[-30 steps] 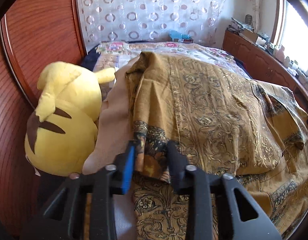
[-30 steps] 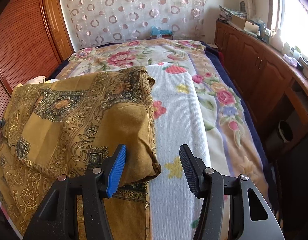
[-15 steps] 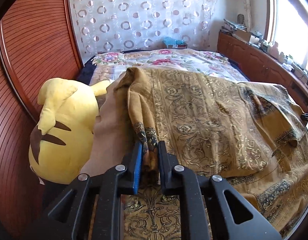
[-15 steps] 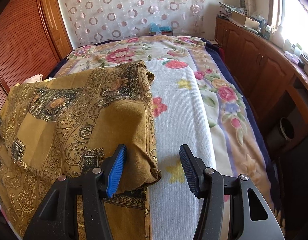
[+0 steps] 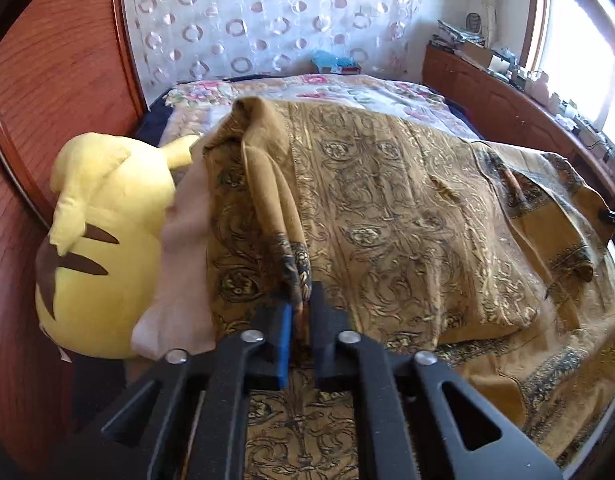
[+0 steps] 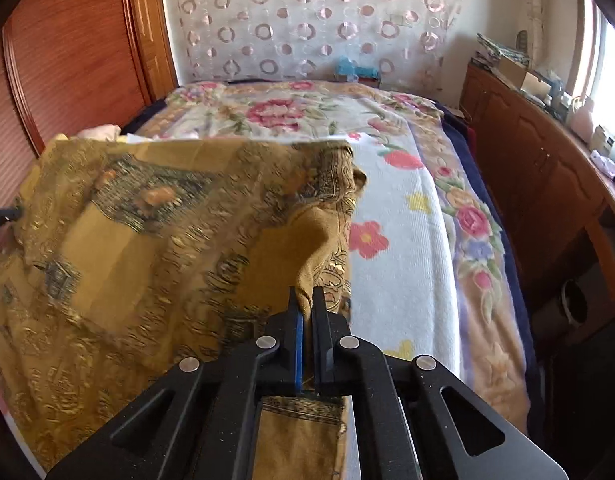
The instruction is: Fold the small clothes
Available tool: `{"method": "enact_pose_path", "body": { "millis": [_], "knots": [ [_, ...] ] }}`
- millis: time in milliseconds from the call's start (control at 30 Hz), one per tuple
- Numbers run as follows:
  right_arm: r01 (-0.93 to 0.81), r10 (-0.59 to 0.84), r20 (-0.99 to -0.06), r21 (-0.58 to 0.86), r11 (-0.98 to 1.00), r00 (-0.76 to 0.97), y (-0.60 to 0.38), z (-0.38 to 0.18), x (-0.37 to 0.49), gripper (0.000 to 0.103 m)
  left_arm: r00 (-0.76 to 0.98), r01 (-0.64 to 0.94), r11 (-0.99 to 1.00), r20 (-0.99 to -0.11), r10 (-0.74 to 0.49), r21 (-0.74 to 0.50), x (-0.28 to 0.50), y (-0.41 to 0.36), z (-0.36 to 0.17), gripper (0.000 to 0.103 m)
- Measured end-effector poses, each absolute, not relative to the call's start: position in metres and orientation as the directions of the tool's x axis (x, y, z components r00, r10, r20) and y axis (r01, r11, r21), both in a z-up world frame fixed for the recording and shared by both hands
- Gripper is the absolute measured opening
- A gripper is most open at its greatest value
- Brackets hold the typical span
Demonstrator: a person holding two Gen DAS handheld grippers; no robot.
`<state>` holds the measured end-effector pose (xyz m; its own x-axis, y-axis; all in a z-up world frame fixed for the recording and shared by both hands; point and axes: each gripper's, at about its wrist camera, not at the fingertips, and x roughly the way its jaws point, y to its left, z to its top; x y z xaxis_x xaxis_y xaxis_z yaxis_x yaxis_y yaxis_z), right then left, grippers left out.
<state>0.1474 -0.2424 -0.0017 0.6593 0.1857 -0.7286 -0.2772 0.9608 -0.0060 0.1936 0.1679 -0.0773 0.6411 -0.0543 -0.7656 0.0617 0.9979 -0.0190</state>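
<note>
Folding is judged to be under way but not finished. On the bed (image 6: 391, 280), a mustard-gold patterned garment (image 5: 387, 208) is spread wide, with one layer already doubled over another, so a first fold seems to have been laid. On the side of the garment toward the yellow plush toy (image 5: 103, 240), the left gripper (image 5: 301, 316) is seen with its jaws just closed, the bunched dark-bordered edge of the garment pinched between them. On the side away from the plush toy, next to the white floral towel (image 6: 395, 248), the right gripper (image 6: 307, 312) is likewise clamped, its jaws having just snapped together on a gathered corner of the garment. Both near corners are thus judged to be secured. What is left, by this reading: the held edge is to be carried across the garment, laid down, smoothed and released. A pale pink cloth (image 5: 183, 260) beside the plush toy lies untouched.
</note>
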Motion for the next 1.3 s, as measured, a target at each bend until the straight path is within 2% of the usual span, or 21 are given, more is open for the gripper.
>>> {"method": "enact_pose_path", "body": {
  "millis": [300,533,733,900,1133,1300],
  "knots": [
    [-0.301,0.254,-0.634,0.035,0.953,0.730,-0.247,0.040,0.107,0.002,0.762,0.097,0.989,-0.631,-0.146,-0.111,0.134,0.176,-0.021,0.004],
    [-0.325,0.270,-0.598,0.017,0.946,0.755,-0.268,0.064,0.046,0.002,0.797,0.118,0.982,-0.575,-0.183,-0.149,0.072,0.180,-0.004,0.004],
    [-0.321,0.311,-0.565,0.084,0.943,0.764,-0.289,0.072,0.012,0.002,0.825,0.095,0.975,-0.531,-0.190,-0.202,0.030,0.202,0.008,0.004],
    [-0.352,0.400,-0.527,0.195,0.915,0.750,-0.309,0.069,-0.012,0.002,0.811,0.053,0.978,-0.563,-0.160,-0.202,0.001,0.207,-0.013,0.003],
    [-0.397,0.437,-0.552,0.199,0.896,0.710,-0.291,0.055,0.005,0.002,0.747,0.015,0.975,-0.646,-0.158,-0.222,-0.008,0.203,-0.059,0.004],
    [-0.455,0.492,-0.527,0.211,0.865,0.692,-0.257,0.066,0.024,0.002,0.732,0.015,0.977,-0.663,-0.156,-0.213,-0.013,0.197,-0.070,0.003]
  ]
}}
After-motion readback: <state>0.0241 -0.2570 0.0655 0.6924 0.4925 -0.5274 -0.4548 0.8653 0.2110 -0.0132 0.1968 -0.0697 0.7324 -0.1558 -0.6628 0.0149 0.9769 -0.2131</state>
